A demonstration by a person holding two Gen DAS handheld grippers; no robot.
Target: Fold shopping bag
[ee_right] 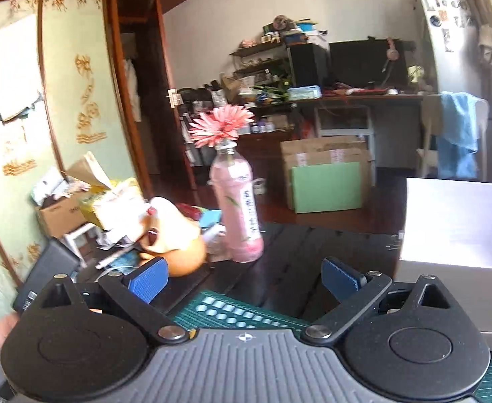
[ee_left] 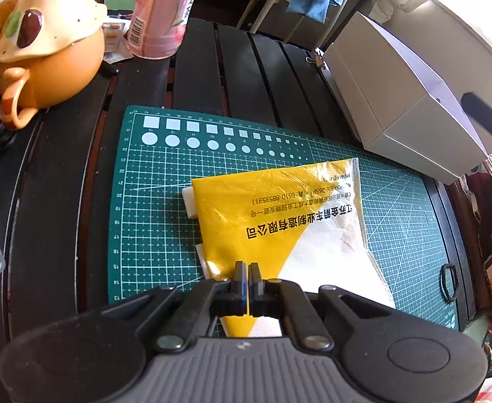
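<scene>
Starting at the left, I am holding the left hand-held gripper clamped tight on the near edge of the shopping bag, the yellow film pinched between its closed pads. The bag is lying flat on the green cutting mat, already folded into a compact yellow-and-white shape with black printing facing up and white handle ends peeking out at its left side. The mat is sitting on the dark slatted surface, with an orange teapot and a pink bottle at the far left and a white box to the right.

Moving right, I am keeping the right hand-held gripper wide apart and empty, lifted clear of the bag and pointing out across the room toward the bottle and its flower.

I am judging that one fold is sitting finished and the next is pending. That next move is calling for me to bring the right one back down to a free edge or corner, while the left goes on pinning the bag so the layers are not slipping.
</scene>
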